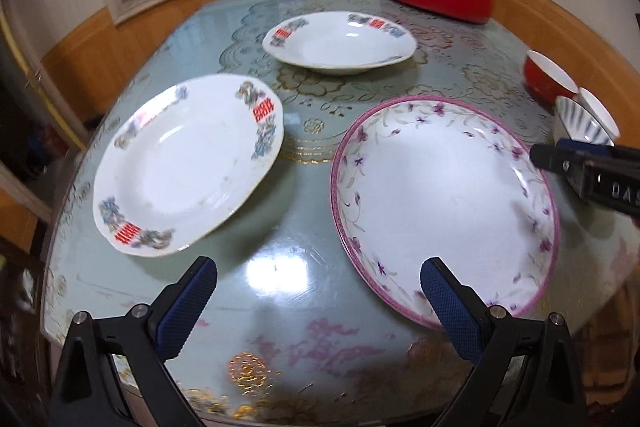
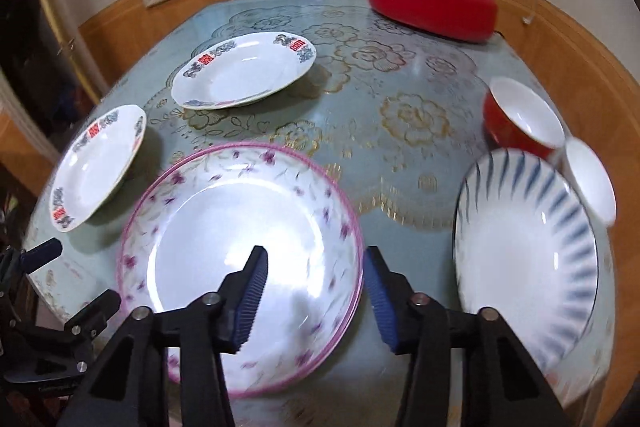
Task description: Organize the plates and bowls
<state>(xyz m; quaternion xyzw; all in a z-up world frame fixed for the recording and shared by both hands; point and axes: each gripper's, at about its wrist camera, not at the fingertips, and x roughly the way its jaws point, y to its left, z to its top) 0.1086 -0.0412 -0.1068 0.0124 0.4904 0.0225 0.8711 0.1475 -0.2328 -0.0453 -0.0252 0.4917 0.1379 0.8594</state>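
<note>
My right gripper straddles the pink-rimmed plate's near right rim, jaws part-open and gripping nothing — step: grasping it; next, close squarely, then lift toward the red-marked plates beyond — left gripper wide, empty.

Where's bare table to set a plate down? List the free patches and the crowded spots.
Free: the stretch between the purple-flowered plate, the red bowl and the red lidded pot; also the near edge between both grippers. Crowded: the right side, where the blue-striped dish, red bowl and a white bowl cluster.
</note>
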